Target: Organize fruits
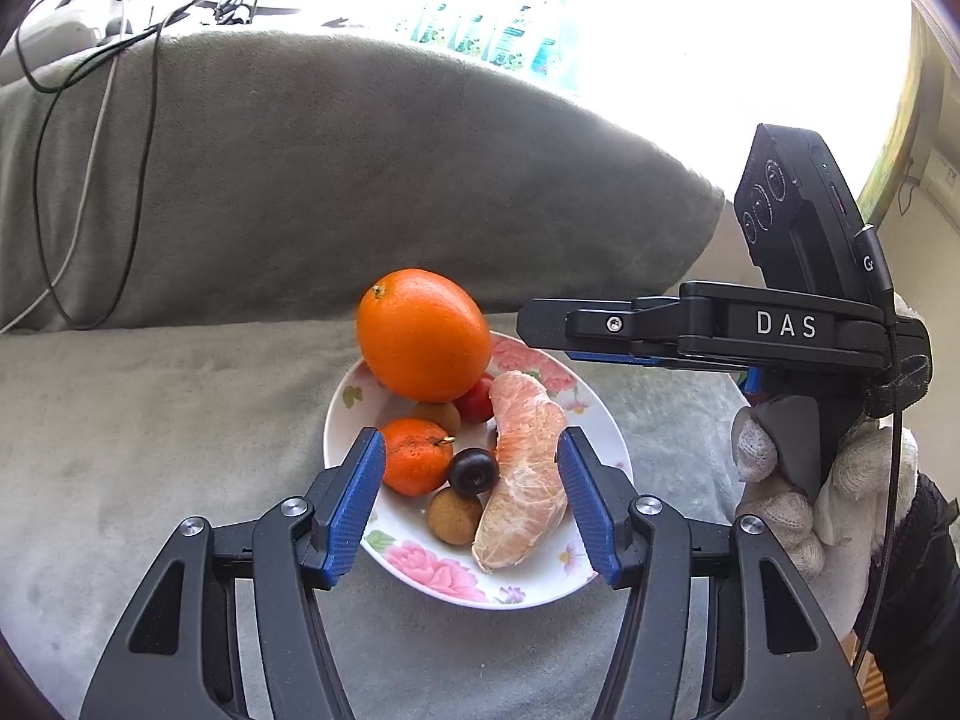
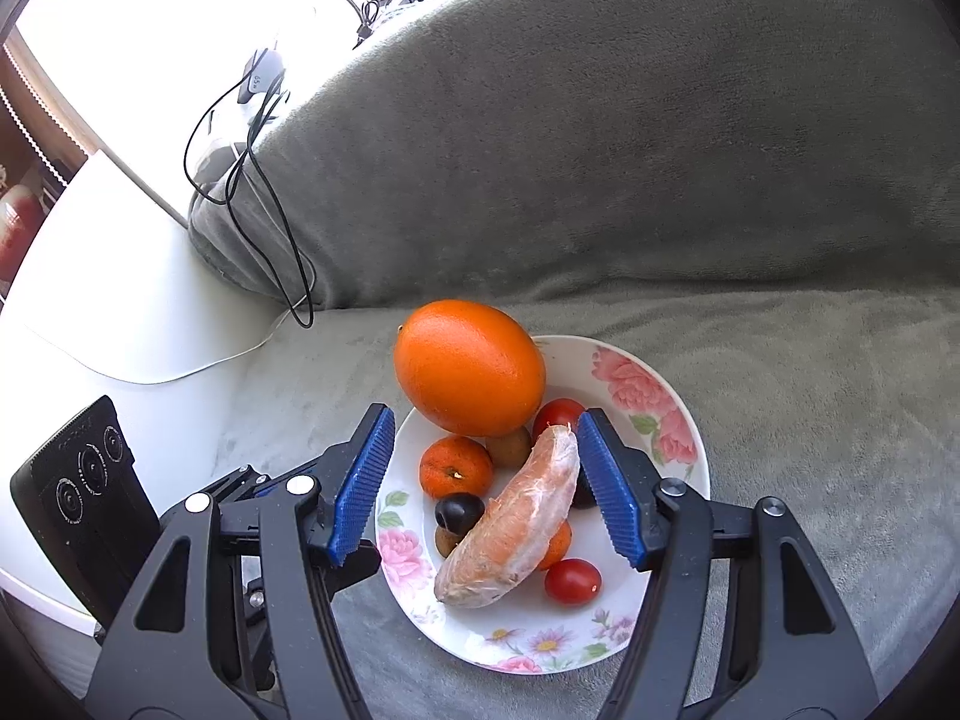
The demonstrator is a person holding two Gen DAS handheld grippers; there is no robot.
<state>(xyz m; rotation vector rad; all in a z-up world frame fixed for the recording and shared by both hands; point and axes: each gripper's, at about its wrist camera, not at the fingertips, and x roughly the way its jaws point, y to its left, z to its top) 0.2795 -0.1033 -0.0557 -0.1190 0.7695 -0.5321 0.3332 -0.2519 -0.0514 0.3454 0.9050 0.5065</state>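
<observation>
A white floral plate (image 1: 414, 564) (image 2: 678, 414) lies on a grey blanket and holds fruit: a big orange (image 1: 423, 335) (image 2: 469, 367), a small tangerine (image 1: 415, 454) (image 2: 456, 465), a peeled pomelo wedge (image 1: 522, 468) (image 2: 510, 522), a dark cherry (image 1: 473, 471) (image 2: 458, 510), brown longans (image 1: 454, 516), and cherry tomatoes (image 2: 573, 581). My left gripper (image 1: 474, 504) is open above the plate's near side, empty. My right gripper (image 2: 486, 486) is open over the plate, empty; it also shows in the left wrist view (image 1: 540, 324) beside the plate.
A grey cushion back (image 1: 360, 180) (image 2: 600, 150) rises behind the plate. Cables (image 1: 90, 120) (image 2: 270, 198) hang over its left end. A white surface (image 2: 108, 300) lies left of the blanket. The other gripper's black camera body (image 2: 84, 480) is at lower left.
</observation>
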